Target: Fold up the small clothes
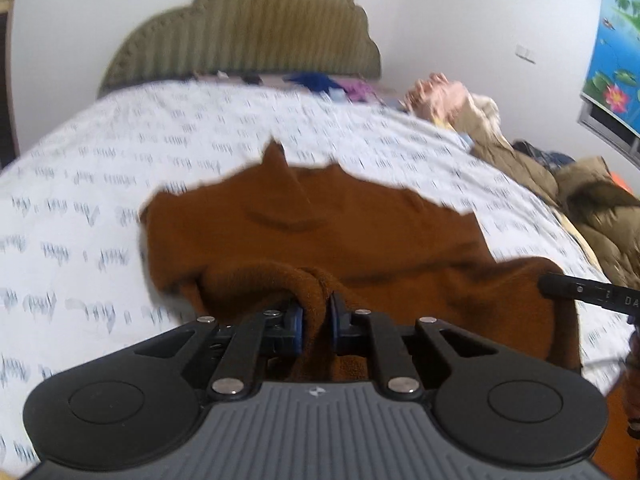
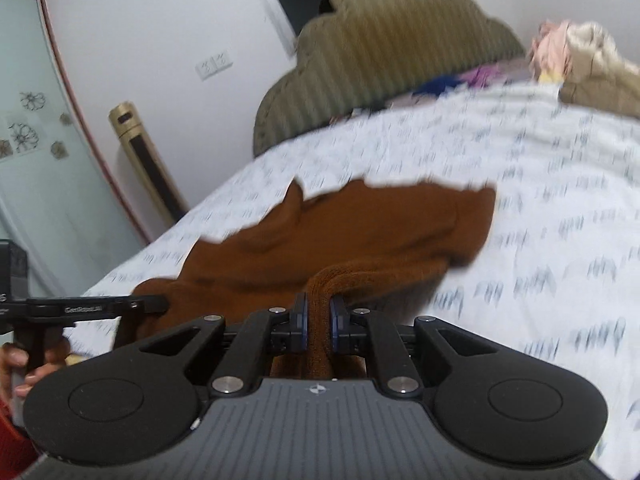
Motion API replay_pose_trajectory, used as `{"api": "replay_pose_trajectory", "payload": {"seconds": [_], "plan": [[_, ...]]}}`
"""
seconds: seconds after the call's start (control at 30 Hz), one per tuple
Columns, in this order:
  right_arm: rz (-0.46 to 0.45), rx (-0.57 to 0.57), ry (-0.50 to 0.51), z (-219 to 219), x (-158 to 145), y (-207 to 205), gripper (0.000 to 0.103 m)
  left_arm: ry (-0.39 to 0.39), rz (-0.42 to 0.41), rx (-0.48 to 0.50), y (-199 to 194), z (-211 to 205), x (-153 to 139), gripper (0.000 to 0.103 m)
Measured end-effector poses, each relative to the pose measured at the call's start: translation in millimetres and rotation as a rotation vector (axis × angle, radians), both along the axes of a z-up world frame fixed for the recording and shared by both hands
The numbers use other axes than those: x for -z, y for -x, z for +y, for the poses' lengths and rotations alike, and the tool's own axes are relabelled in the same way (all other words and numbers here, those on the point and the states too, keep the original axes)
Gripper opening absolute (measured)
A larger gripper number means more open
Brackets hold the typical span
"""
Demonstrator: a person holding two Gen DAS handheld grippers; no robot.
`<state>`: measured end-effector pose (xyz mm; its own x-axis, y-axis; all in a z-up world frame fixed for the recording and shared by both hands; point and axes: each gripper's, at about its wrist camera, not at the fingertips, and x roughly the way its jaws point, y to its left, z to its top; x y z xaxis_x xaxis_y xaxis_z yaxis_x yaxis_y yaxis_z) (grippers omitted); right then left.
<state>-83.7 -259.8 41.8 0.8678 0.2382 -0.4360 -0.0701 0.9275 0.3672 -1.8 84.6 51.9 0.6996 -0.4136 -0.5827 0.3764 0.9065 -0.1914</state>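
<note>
A small brown knit garment (image 1: 320, 232) lies spread on the white patterned bedsheet (image 1: 100, 184). My left gripper (image 1: 318, 316) is shut on the garment's near edge, with brown cloth pinched between its blue pads. My right gripper (image 2: 318, 312) is shut on another part of the near edge of the same garment (image 2: 360, 224). The near edge is lifted off the sheet (image 2: 560, 220); the far part rests on it. The right gripper's tip shows at the right in the left wrist view (image 1: 584, 290), and the left gripper shows at the left in the right wrist view (image 2: 96, 306).
An olive padded headboard (image 1: 256, 32) stands at the far end of the bed. Piled clothes and an olive jacket (image 1: 600, 208) lie along the bed's right side. A gold tower unit (image 2: 144, 160) and a glass door (image 2: 28, 160) stand left of the bed.
</note>
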Motion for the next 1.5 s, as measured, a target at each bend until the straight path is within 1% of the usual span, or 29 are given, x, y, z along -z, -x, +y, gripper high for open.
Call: {"api": "replay_pose_trajectory", "payload": {"seconds": [0.1, 0.2, 0.33, 0.37, 0.4, 0.43, 0.47, 0.5, 0.53, 0.57, 0.6, 0.63, 0.7, 0.77, 0.83, 0.9, 1.0, 1.03, 1.1, 1.13, 1.2, 1.23, 1.27, 1.3, 1.37, 1.43, 1.47, 1.5], "plan": [[-0.008, 0.066, 0.030, -8.6, -0.5, -19.7, 0.015, -0.002, -0.001, -0.039, -23.1, -2.3, 1.1, 0.013], [0.019, 0.117, 0.057, -14.3, 10.7, -40.1, 0.015, -0.030, 0.019, -0.060, -47.6, -10.1, 7.2, 0.013], [0.078, 0.152, 0.030, -22.3, 36.2, -64.2, 0.016, -0.057, 0.062, -0.057, -76.1, -17.7, 22.5, 0.015], [0.094, 0.159, 0.021, -23.7, 42.8, -69.3, 0.017, -0.073, 0.078, -0.051, -79.9, -20.3, 28.4, 0.016], [0.114, 0.170, 0.003, -24.3, 50.1, -72.4, 0.020, -0.080, 0.097, -0.048, -84.3, -21.6, 32.7, 0.016], [0.137, 0.183, -0.017, -27.5, 55.7, -74.4, 0.022, -0.078, 0.114, -0.050, -86.8, -19.1, 36.7, 0.017], [0.151, 0.194, -0.035, -28.9, 60.1, -72.2, 0.025, -0.069, 0.125, -0.046, -85.0, -16.6, 38.5, 0.017], [0.152, 0.194, -0.052, -29.4, 62.0, -69.4, 0.034, -0.054, 0.125, -0.038, -81.7, -12.8, 37.6, 0.018], [0.150, 0.187, -0.066, -30.3, 61.6, -64.5, 0.040, -0.045, 0.121, -0.032, -81.1, -9.6, 39.3, 0.019], [0.146, 0.178, -0.070, -31.0, 60.8, -59.2, 0.053, -0.042, 0.118, -0.026, -77.2, -5.4, 38.2, 0.021], [0.145, 0.176, -0.060, -28.6, 59.5, -53.9, 0.061, -0.041, 0.117, -0.026, -74.0, -1.0, 37.6, 0.022], [0.144, 0.169, -0.040, -27.2, 58.1, -47.7, 0.062, -0.035, 0.117, -0.032, -68.8, 4.7, 36.3, 0.025], [0.151, 0.155, -0.011, -25.9, 57.7, -35.3, 0.068, -0.040, 0.101, -0.046, -56.9, 16.5, 33.4, 0.037], [0.165, 0.152, -0.013, -27.6, 59.8, -23.0, 0.068, -0.043, 0.075, -0.066, -43.1, 29.5, 31.0, 0.065], [0.177, 0.141, -0.053, -33.0, 63.4, -11.4, 0.067, -0.035, 0.068, -0.064, -28.4, 41.5, 32.0, 0.067], [0.186, 0.121, -0.110, -35.2, 66.8, 1.6, 0.068, -0.011, 0.127, -0.028, -20.0, 50.9, 37.5, 0.067], [0.207, 0.073, -0.187, -33.5, 71.5, 18.1, 0.069, 0.060, 0.251, 0.040, -8.7, 59.4, 55.6, 0.067], [0.216, 0.045, -0.209, -30.8, 72.5, 22.2, 0.070, 0.086, 0.276, 0.060, -3.9, 60.4, 60.2, 0.066], [0.234, -0.026, -0.236, -25.0, 71.7, 30.6, 0.077, 0.103, 0.269, 0.097, 9.8, 58.7, 61.0, 0.067], [0.243, -0.080, -0.239, -19.7, 70.5, 33.9, 0.078, 0.108, 0.269, 0.124, 14.8, 57.1, 59.3, 0.066], [0.255, -0.202, -0.251, -11.9, 67.0, 41.6, 0.081, 0.158, 0.298, 0.199, 19.0, 55.0, 57.8, 0.066], [0.250, -0.253, -0.258, -8.9, 65.1, 44.6, 0.082, 0.187, 0.319, 0.231, 19.3, 54.8, 58.0, 0.066], [0.233, -0.270, -0.260, -7.6, 63.2, 48.3, 0.082, 0.201, 0.329, 0.244, 18.8, 54.3, 58.0, 0.066], [0.223, -0.254, -0.272, -9.5, 62.1, 49.4, 0.082, 0.202, 0.328, 0.241, 17.6, 53.4, 58.6, 0.066], [0.209, -0.201, -0.328, -19.6, 63.2, 45.6, 0.081, 0.199, 0.325, 0.212, 12.0, 54.2, 59.6, 0.066], [0.205, -0.143, -0.370, -28.0, 66.7, 37.0, 0.076, 0.235, 0.346, 0.194, 6.5, 56.6, 61.1, 0.064], [0.209, -0.123, -0.383, -29.4, 69.0, 31.7, 0.067, 0.252, 0.353, 0.191, 5.2, 57.6, 60.8, 0.055], [0.218, -0.117, -0.386, -28.2, 71.2, 28.7, 0.051, 0.260, 0.355, 0.194, 5.1, 57.9, 60.1, 0.050]]}}
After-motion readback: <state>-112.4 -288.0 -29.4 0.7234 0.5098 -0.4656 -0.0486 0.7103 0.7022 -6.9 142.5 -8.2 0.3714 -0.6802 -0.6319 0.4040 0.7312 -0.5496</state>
